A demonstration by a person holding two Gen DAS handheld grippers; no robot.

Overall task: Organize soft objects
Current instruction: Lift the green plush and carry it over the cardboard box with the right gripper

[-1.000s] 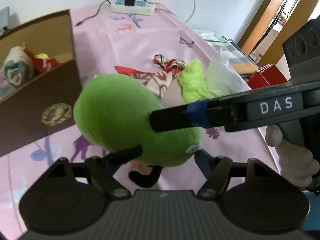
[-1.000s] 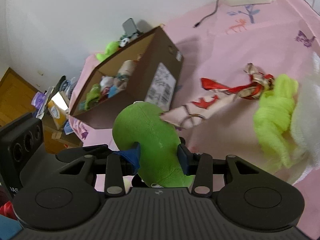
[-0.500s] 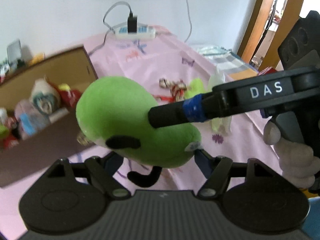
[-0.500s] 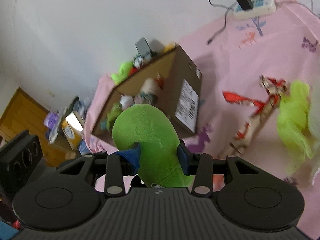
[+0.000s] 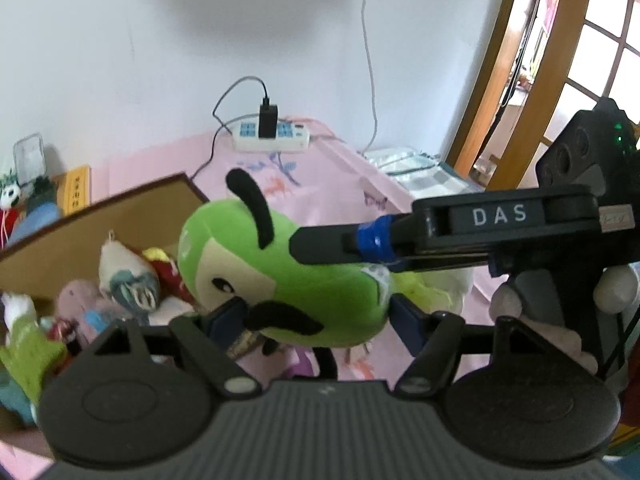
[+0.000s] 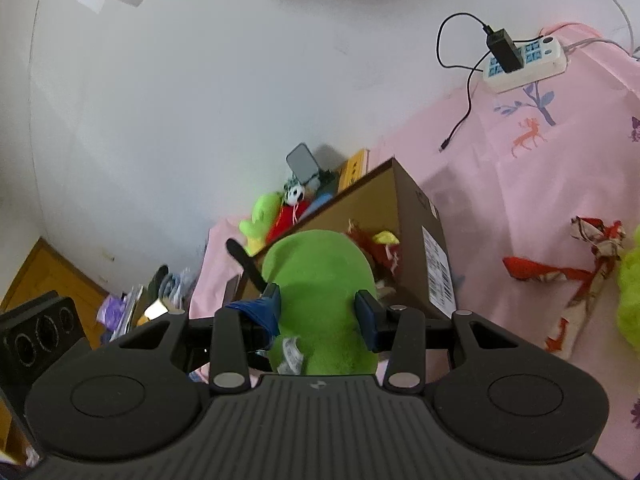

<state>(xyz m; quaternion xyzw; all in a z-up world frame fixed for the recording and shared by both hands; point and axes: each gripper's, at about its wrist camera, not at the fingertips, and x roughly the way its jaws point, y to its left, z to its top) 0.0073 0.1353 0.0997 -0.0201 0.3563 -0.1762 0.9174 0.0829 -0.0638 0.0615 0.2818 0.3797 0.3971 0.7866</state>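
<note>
Right tongs (image 6: 318, 312): blue pads pressed into both flanks of the green plush toy with black antennae and moustache (image 6: 320, 276); firm pinch.
Left tongs (image 5: 316, 318): pads sit at either side of the same toy's underside (image 5: 280, 276); whether they actually squeeze it, cannot tell.
Toy position: held in the air, above and just in front of the open brown cardboard box (image 6: 416, 240).
Box contents: several small stuffed toys (image 5: 128, 284), piled.
Surface: pink printed cloth (image 6: 532, 184) on the tabletop.
Also on cloth: red patterned scarf (image 6: 560, 276), lime fuzzy item (image 6: 630, 300), white power strip (image 5: 272, 138).
</note>
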